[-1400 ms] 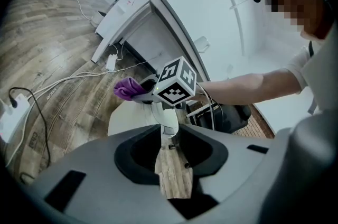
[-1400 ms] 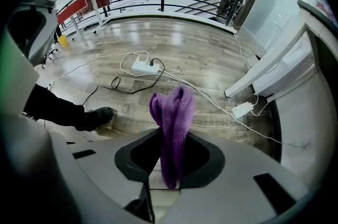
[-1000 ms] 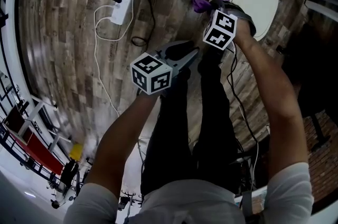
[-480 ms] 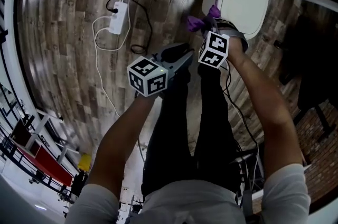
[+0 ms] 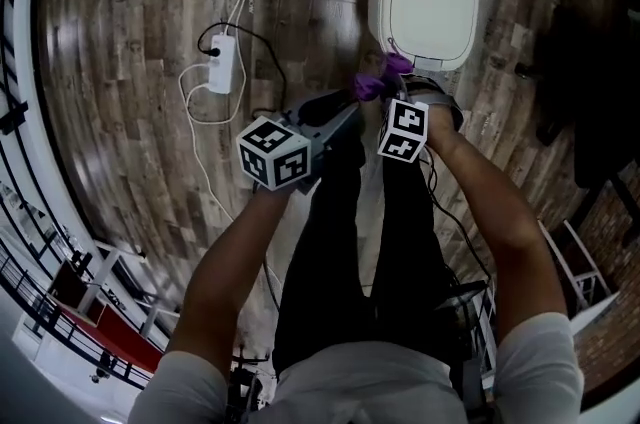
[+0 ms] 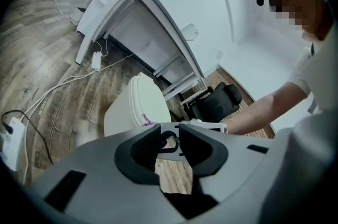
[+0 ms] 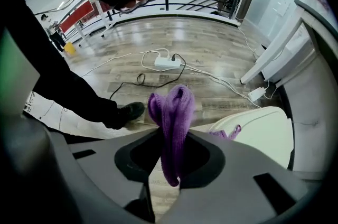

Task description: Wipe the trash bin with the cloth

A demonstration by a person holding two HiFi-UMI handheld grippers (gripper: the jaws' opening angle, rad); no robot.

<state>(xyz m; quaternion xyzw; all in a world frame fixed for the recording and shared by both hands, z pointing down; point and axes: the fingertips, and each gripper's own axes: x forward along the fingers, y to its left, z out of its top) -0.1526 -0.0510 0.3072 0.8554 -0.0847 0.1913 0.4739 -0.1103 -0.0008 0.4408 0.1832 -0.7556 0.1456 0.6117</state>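
**Supervisor:** Report the right gripper (image 5: 385, 92).

**Operator:** Its jaws are clamped on the purple cloth (image 7: 172, 112). In the right gripper view I see the fold bunched above the pads and a short end hanging below them.

**Supervisor:** Where does the trash bin (image 5: 425, 2) stand relative to that?

**Operator:** It is upright on the wood floor (image 5: 130, 32) with its lid closed, directly ahead of the right gripper in the head view. The cloth sits at the bin's near left corner. One purple tail lies over the lid's edge there. I cannot tell whether the main bunch presses on the bin's wall.

**Supervisor:** And the left gripper (image 6: 169, 139)?

**Operator:** Its jaws stand a narrow gap apart, with nothing between the pads. It is held just beside the right gripper, on that gripper's left. It is clear of the bin and pointed toward it. In the left gripper view I see the bin beyond the jaw tips.

**Supervisor:** Anything else in the area?

**Operator:** A white power strip (image 5: 222, 64) with its cables lies on the floor to the left of the bin, well apart from it. The person's dark shoe (image 7: 127, 111) is on the floor near the bin's front.
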